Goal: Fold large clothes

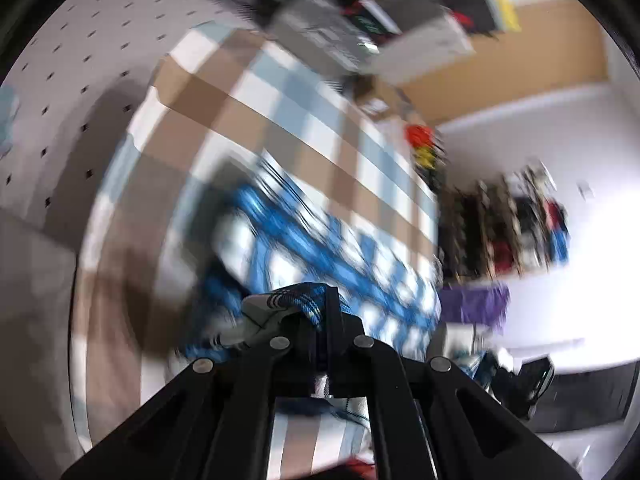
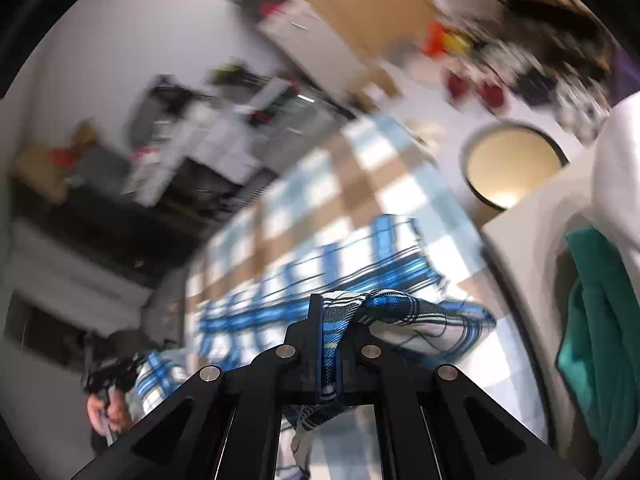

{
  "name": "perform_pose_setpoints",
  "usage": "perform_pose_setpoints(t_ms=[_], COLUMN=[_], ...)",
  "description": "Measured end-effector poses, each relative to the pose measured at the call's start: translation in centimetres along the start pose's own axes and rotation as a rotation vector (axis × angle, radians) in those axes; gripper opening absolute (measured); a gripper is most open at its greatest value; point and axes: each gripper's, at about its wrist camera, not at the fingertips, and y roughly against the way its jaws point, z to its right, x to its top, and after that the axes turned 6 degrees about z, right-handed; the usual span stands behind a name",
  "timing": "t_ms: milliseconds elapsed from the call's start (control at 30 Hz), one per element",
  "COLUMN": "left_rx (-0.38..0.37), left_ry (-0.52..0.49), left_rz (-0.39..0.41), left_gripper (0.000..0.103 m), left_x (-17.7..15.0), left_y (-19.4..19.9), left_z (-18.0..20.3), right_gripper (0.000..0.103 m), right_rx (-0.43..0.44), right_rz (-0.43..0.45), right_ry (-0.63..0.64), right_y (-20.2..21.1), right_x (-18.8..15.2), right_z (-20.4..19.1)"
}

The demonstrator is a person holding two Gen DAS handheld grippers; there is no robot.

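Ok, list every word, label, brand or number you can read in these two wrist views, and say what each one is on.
None can be read.
Boxes and papers on the far shelves: any print is smeared by motion blur.
Blue plaid garment, clamped in the left gripper and the right gripper: no tag or lettering shows.
Checked cloth under it: pattern only.
Teal fabric: no text visible.

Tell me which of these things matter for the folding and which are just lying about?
In the job:
- blue plaid garment
- left gripper, shut on it
- right gripper, shut on it
- checked cloth it is folded over

Lying about:
- round bin
- teal cloth
- purple cloth
- shelf clutter
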Motion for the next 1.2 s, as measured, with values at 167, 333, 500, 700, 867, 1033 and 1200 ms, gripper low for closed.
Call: perform_pose_setpoints(t_ms=[167,333,500,700,867,1033,1200], left_rx=[0.056,0.070,0.025,0.122,0.211,0.354,0.505], left_ry=[0.100,0.106,0.159,0.087,-0.107,-0.460,-0.827], left_rz=[-0.014,-0.060,-0.092,-0.019,0.000,-0.084,-0.159], left_gripper=[0.000,0.000,0.011,0.069,0.069,0.069,0.069], left_x=[4.3,4.9,4.4,3.4,2.2,-1.0,-4.1], left_y=[-4.4,-5.6,-3.8,-0.5,0.9,-3.6,-10.6], left_z=[-3.3,-4.0,-4.9,-4.0,-0.7,5.3,10.2], right_gripper=[0.006,0.011,0.059,0.067,0.077,0.078,0.078], right_rx=[-0.171,-0.213,-0.095,-0.011,-0.073,-0.128,0.007], right_rz=[-0.072,-0.119,-0.055,0.069,0.053,-0.082,-0.066], right_ry=[-0.040,-0.057,-0.210,-0.167,0.233,0.547,0.478], right_y=[-6.8,-10.3,-9.3,-6.0,-5.6,-9.3,-9.6], right_x=[4.7,6.8,8.0,8.3,6.0,0.6,-4.0], right_z=[2.1,3.8,6.7,6.7,0.2,-5.4,-6.6])
